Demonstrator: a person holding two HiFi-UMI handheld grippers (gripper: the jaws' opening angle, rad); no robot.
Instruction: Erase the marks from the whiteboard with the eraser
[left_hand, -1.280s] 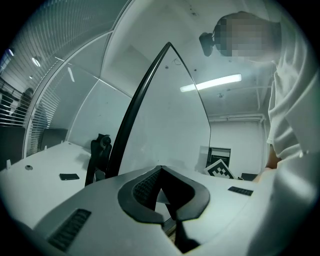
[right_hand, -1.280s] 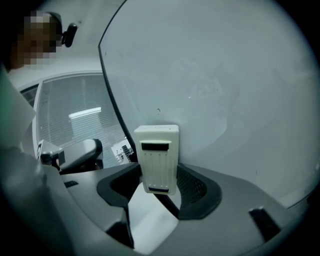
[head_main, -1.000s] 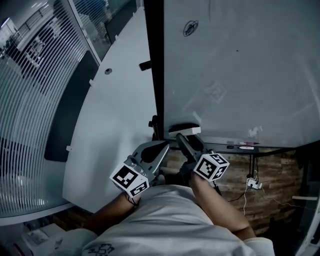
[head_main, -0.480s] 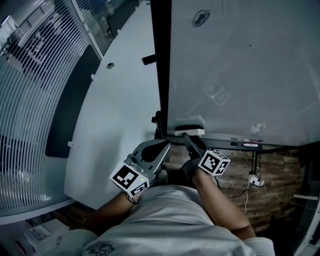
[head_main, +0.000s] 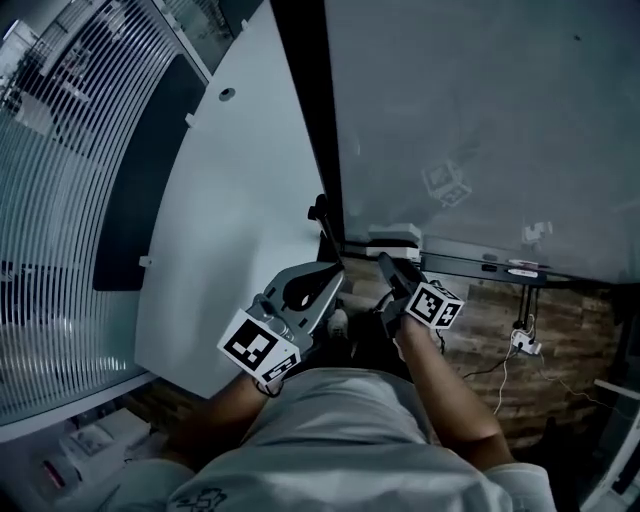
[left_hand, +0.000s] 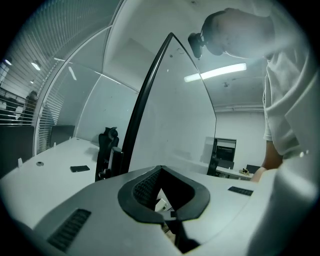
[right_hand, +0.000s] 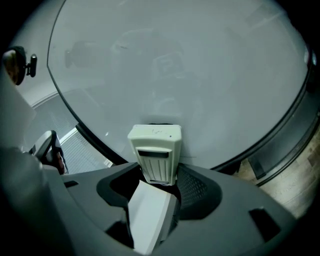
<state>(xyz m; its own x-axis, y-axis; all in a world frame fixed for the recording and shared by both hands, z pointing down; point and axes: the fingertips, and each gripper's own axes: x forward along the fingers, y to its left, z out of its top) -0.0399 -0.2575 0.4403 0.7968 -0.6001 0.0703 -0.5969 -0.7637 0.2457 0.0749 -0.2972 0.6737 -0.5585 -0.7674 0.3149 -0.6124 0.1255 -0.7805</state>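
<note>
The white eraser (head_main: 395, 240) rests against the lower left corner of the whiteboard (head_main: 480, 110), just above its tray. My right gripper (head_main: 390, 260) reaches up from below and is shut on it. In the right gripper view the eraser (right_hand: 155, 150) stands upright between the jaws, its far end against the pale board (right_hand: 190, 70). I see no pen marks on the part of the board in view, only a faint reflection of a marker cube. My left gripper (head_main: 326, 274) hangs left of the board's edge, jaws together and holding nothing.
Pens (head_main: 515, 270) lie on the board's tray at the right. A black clamp (head_main: 320, 212) grips the board's dark left edge (left_hand: 150, 95). A white table (head_main: 230, 220) lies to the left, with glass and slatted blinds (head_main: 70, 200) beyond. Cables and a power strip (head_main: 522, 342) hang by the brick wall.
The head view has swung downward, so the scribble at the board's top has left the picture. The eraser and right gripper stay by the board's lower left corner. The left gripper barely moved.
</note>
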